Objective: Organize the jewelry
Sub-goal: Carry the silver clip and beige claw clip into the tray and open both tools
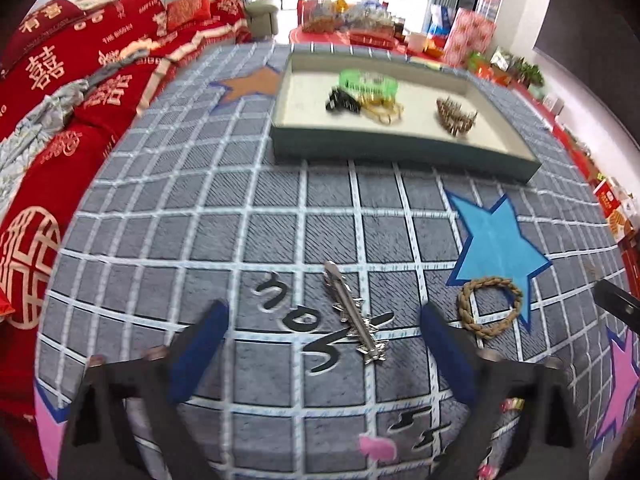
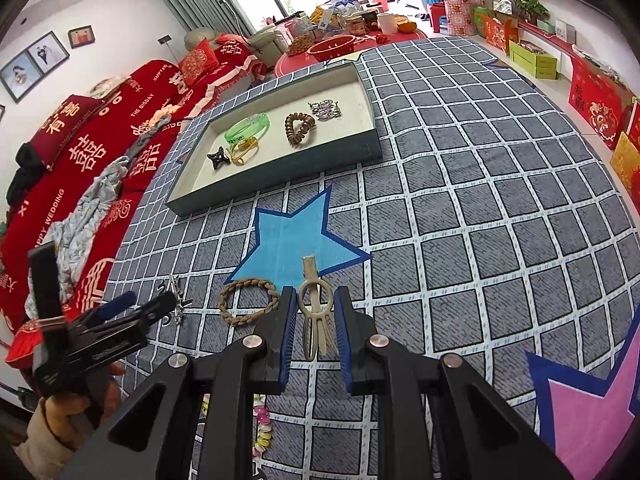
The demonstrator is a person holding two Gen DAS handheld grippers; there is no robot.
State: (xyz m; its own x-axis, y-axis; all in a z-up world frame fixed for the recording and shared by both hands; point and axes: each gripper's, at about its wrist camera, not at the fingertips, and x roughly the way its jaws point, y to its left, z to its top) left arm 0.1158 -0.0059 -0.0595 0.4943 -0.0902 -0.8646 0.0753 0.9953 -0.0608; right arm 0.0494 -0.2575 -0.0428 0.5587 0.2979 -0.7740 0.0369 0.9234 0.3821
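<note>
Ample rug [image 1: 280,216] (tray [image 1: 400,152] far edge)

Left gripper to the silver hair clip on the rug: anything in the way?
Nothing visible. The left gripper is open with the silver hair clip lying between its fingers on bare rug; the braided ring sits off to the side.
</note>
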